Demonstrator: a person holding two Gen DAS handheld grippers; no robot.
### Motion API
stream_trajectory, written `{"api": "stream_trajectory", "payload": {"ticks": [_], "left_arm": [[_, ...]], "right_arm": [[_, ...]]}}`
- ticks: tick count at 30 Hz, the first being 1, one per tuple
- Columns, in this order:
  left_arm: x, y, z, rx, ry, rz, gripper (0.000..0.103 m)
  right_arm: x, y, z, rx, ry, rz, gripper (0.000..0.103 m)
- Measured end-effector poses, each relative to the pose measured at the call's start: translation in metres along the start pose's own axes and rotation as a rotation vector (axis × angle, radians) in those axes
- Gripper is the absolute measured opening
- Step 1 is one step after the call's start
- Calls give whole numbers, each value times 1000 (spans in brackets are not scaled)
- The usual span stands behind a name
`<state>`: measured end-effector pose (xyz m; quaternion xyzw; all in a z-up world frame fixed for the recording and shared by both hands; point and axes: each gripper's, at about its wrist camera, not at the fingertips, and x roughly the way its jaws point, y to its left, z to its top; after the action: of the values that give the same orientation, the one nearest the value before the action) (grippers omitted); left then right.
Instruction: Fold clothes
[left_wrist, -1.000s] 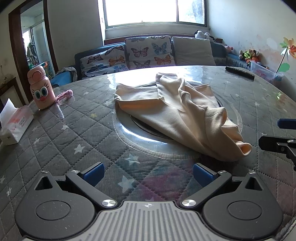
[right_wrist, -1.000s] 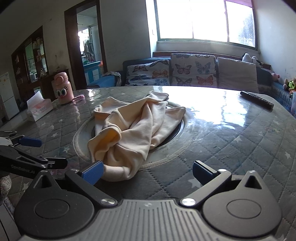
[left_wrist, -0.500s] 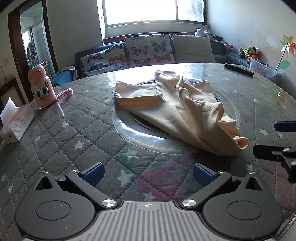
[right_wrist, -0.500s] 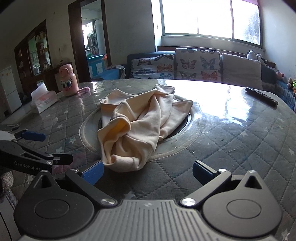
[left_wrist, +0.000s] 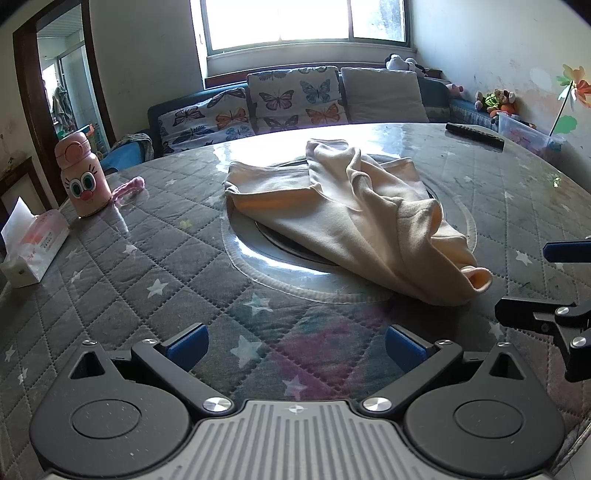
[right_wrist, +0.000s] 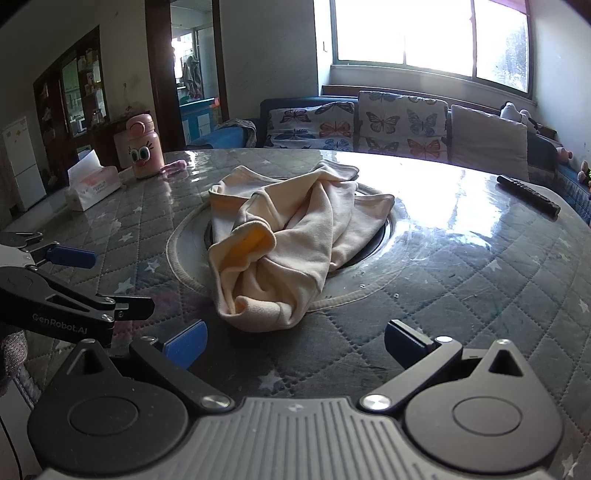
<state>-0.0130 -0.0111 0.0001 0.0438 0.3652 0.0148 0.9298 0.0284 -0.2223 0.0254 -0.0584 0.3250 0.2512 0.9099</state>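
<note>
Two claws waiting by a crumpled cloth

The left claw (left_wrist: 293, 345) and right claw (right_wrist: 293, 343) are gaping wide, holding nothing, near the cloth (right_wrist: 284, 243) lying bunched mid-table (left_wrist: 110, 266). Only the right view is showing a fridge (right_wrist: 20, 162); the cloth's folds are hiding its shape.

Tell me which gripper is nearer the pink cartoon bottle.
Left. The left gripper hovers over the table's near edge on the same side as the pink cartoon bottle; the right gripper sits farther across, beyond the crumpled cream garment.
</note>
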Motion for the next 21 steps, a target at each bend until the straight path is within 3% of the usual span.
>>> {"api": "stream_trajectory", "payload": {"ticks": [21], "left_arm": [[9,-1,7,8,19,10,103]], "right_arm": [[7,2,6,-21,25,11,103]]}}
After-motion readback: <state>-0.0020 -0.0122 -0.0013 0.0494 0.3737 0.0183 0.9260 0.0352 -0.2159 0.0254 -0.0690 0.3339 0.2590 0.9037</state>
